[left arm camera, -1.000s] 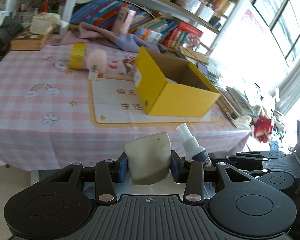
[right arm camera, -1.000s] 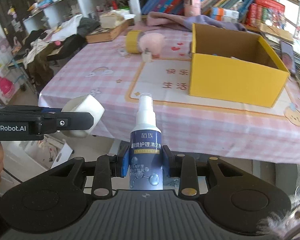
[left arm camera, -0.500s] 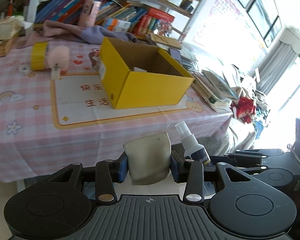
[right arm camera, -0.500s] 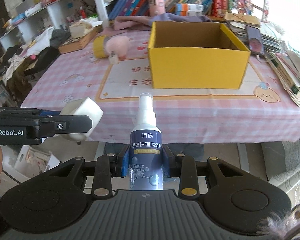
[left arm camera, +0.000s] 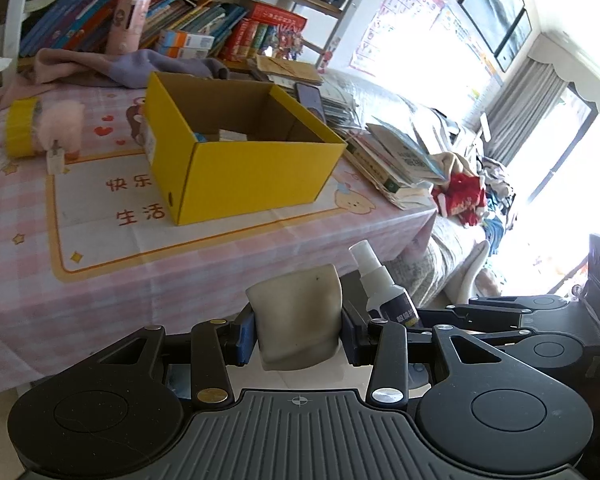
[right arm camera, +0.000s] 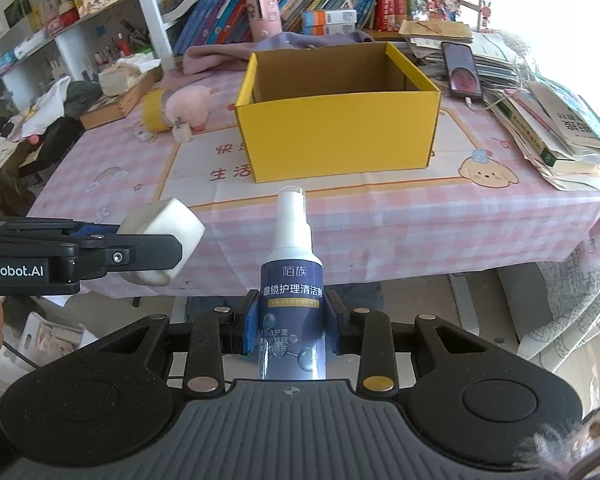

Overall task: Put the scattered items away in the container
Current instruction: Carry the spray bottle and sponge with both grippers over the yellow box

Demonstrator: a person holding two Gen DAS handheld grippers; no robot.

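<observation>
Tools in both hands carry a load short of the pink-checked surface (right arm camera: 380, 216). The left tool (left arm camera: 298, 330) pinches an off-white soap-like block (left arm camera: 298, 320) between its blue pads, the block standing nearly upright and filling the gap. The right tool (right arm camera: 291, 322) is clamped on a spray bottle of lens cleaner (right arm camera: 292, 280), nozzle up, label facing the camera.

The open yellow cardboard box (right arm camera: 340, 136) sits on the surface at twelve o'clock from the right tool and at about eleven o'clock from the left one. Small packets already lie on its floor, seen in the left wrist view. Left of the box, at about ten o'clock in the right wrist view, a pink plush toy (right arm camera: 190, 108), a yellow tape roll (right arm camera: 154, 114) and a small white plug (right arm camera: 182, 133) are still out on the cloth.

Judged from this, the step in hand is the carry to the box, with both tools well short of its near wall. To do it well, each tool should rise enough to clear the near rim before crossing it, then lower inside the walls before letting go, so nothing bounces out. One tool at a time seems wiser, since the two ride close together. The bottle is tall and would likely tip if released upright, so laying it down low is safer. A phone (right arm camera: 462, 74) on the book pile (right arm camera: 548, 132) at two o'clock lies close to the box's right wall and should be kept clear of.
</observation>
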